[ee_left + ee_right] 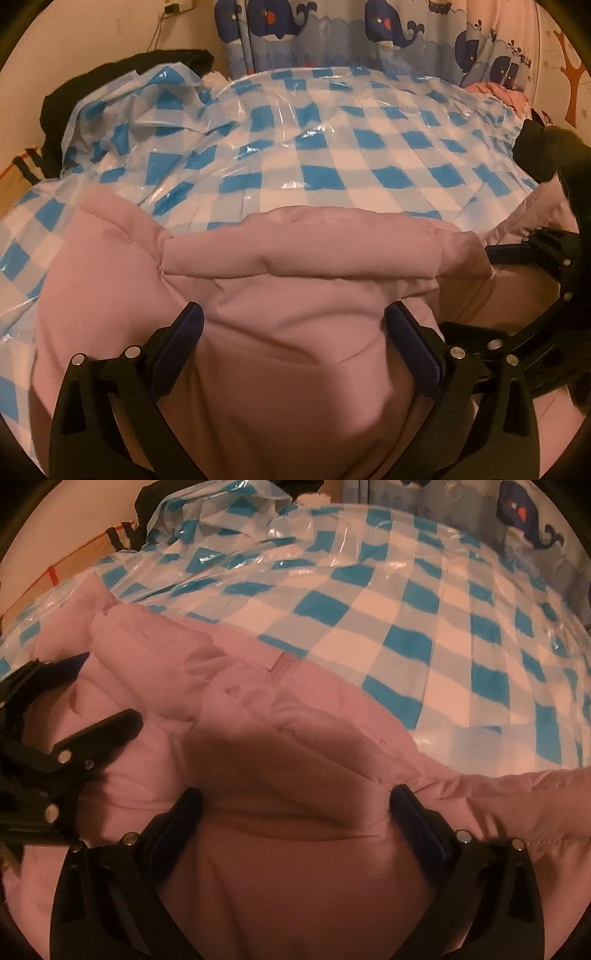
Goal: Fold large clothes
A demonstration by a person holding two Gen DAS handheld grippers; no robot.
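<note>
A pink padded jacket (280,280) lies along the near edge of a surface covered with a blue-and-white checked plastic sheet (332,155). The left gripper (295,328) hangs over the jacket with its jaws spread wide, pink fabric between them but not pinched. Just beside it, the right gripper (295,805) stands equally wide above the quilted cloth, gripping nothing. A whale-print curtain (332,33) hangs behind the far edge, and dark clothing (122,70) is heaped at the far left corner.
</note>
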